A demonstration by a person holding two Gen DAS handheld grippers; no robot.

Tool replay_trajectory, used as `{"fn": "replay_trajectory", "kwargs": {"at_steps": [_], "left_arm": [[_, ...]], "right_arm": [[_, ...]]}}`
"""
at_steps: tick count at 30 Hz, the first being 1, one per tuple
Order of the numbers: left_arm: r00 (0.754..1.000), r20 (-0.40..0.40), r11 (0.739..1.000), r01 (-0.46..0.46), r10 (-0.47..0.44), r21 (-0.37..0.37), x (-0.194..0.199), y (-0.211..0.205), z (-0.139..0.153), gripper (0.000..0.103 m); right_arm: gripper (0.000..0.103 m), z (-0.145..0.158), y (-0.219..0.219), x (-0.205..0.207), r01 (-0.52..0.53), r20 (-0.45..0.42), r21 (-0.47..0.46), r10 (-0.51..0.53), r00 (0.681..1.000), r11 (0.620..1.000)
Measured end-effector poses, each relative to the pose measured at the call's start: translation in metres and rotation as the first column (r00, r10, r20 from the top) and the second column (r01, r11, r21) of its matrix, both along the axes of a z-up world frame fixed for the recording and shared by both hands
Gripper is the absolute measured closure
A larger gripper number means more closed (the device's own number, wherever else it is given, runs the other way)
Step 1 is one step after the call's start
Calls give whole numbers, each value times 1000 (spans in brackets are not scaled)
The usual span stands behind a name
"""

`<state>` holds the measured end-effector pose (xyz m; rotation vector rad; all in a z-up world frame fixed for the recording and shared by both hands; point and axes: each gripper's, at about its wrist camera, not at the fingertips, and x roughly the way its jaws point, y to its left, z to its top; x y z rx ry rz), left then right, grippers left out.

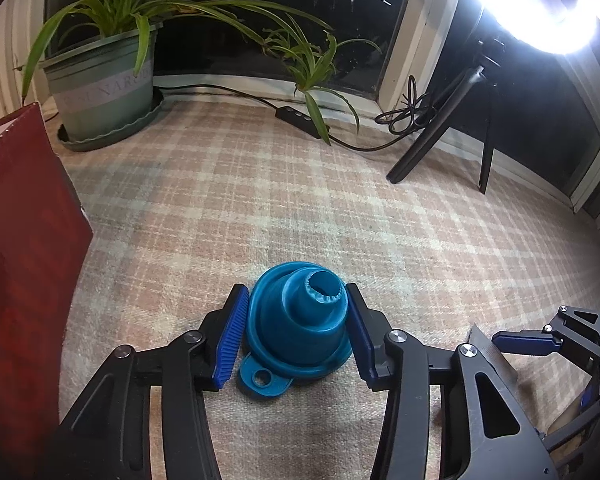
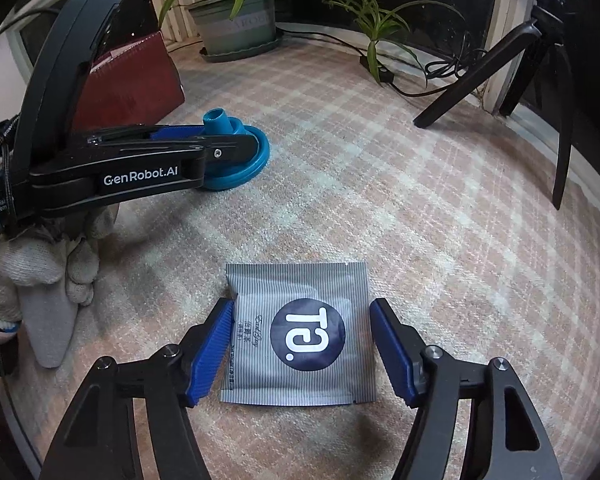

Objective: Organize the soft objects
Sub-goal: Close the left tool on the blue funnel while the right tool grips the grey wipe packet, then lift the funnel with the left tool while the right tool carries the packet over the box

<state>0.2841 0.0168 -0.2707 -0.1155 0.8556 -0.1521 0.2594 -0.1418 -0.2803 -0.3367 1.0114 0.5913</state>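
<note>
Blue silicone funnel [image 1: 300, 328] is straddled on the plaid cloth [image 1: 340, 208] by the left hand-held gripper [image 1: 294, 300], pads spread beside it. At its 4 o'clock, a grey packet [image 2: 300, 336] is flanked by the right hand-held gripper [image 2: 302, 308], spread apart.

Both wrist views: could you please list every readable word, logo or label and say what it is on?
"GenRobot.AI": side of the left hand-held gripper.
"Ta.": dark circle on the grey striped sachet, read sideways.
Small print beside it: too small to read.
Band on the green plant pot: blurred, illegible.
</note>
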Motion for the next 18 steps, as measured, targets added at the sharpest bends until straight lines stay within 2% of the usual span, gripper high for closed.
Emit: {"fn": "replay_trajectory", "kwargs": {"at_steps": [5,18], "left_arm": [[1000,8,1000,2,-2,-3,-2,1,1,57],[1000,28,1000,0,0,-12,-8,3,7,57]], "right_arm": [[42,4,0,-3,-4,7,6,3,1000,1000],[45,11,2,-6,-7,39,1,7,999,1000]]}}
